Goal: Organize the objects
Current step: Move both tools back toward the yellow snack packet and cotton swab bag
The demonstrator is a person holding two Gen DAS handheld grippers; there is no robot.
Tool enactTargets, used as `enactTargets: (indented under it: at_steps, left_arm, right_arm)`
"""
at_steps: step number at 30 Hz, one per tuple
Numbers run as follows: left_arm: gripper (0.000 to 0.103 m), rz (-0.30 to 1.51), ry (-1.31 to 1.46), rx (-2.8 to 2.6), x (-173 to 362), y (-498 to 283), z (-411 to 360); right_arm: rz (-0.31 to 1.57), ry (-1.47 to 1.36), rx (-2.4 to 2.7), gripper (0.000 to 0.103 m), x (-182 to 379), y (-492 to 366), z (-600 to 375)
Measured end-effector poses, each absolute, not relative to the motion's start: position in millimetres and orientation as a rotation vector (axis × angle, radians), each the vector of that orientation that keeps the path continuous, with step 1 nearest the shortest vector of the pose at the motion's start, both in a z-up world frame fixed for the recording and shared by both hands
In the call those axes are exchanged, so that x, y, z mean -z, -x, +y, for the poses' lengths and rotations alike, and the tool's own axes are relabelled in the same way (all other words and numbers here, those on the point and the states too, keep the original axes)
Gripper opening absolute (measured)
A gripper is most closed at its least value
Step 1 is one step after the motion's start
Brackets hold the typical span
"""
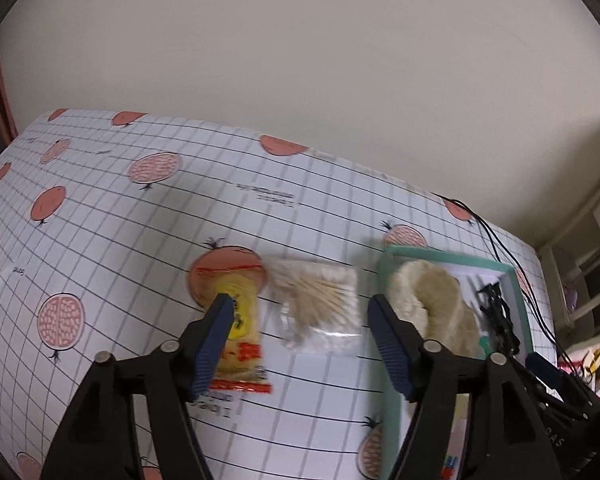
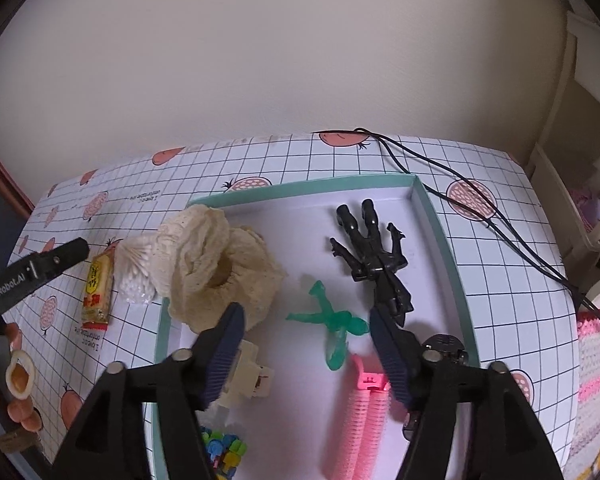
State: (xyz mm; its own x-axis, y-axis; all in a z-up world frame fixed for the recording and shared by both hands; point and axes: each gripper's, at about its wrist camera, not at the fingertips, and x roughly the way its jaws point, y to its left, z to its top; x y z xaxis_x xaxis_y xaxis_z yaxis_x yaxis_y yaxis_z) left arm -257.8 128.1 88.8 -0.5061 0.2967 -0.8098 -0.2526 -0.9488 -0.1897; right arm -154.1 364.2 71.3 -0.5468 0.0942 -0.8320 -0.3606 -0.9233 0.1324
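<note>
My left gripper (image 1: pixel 302 314) hangs open over the gridded tablecloth, its fingers either side of a clear bag of cotton swabs (image 1: pixel 320 300). A yellow snack packet (image 1: pixel 240 344) lies partly under its left finger. My right gripper (image 2: pixel 306 318) is open too, low over the teal-rimmed tray (image 2: pixel 300 190). Between its fingertips lies a green toy figure (image 2: pixel 332 322). In the tray there are also a cream scrunchie (image 2: pixel 220 268), a black robot figure (image 2: pixel 370 246), a pink hair roller (image 2: pixel 360 420), a cream claw clip (image 2: pixel 248 376) and small coloured pieces (image 2: pixel 222 448).
Black cables (image 2: pixel 460 186) run across the table's far right corner beside the tray. In the right wrist view, the left gripper's finger (image 2: pixel 56 260) shows at the left edge above a person's hand (image 2: pixel 18 380). The wall stands behind the table.
</note>
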Motion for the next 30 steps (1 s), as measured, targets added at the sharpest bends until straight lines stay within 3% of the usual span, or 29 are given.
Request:
enactTargets:
  at_steps: [7,9,12,30]
  left_arm:
    - [0.083,-0.076,1.358,-2.526,-87,265,108]
    - [0.094,-0.084,1.351,-2.542,-88,266,103]
    - [0.103,-0.104,1.338,-2.585,-90,268,96]
    - [0.103,-0.141,1.36,-2.577,-81,281,76]
  right_arm:
    - [0.418,1.305,-2.523,0.093,-70,155,359]
    - [0.405,1.296,-2.529,0.098,-71,156,356]
    - [0.413,1.283,-2.53,0.103,-71,158,354]
    - [0.419,1.239,-2.566,0.103,-82,169,334]
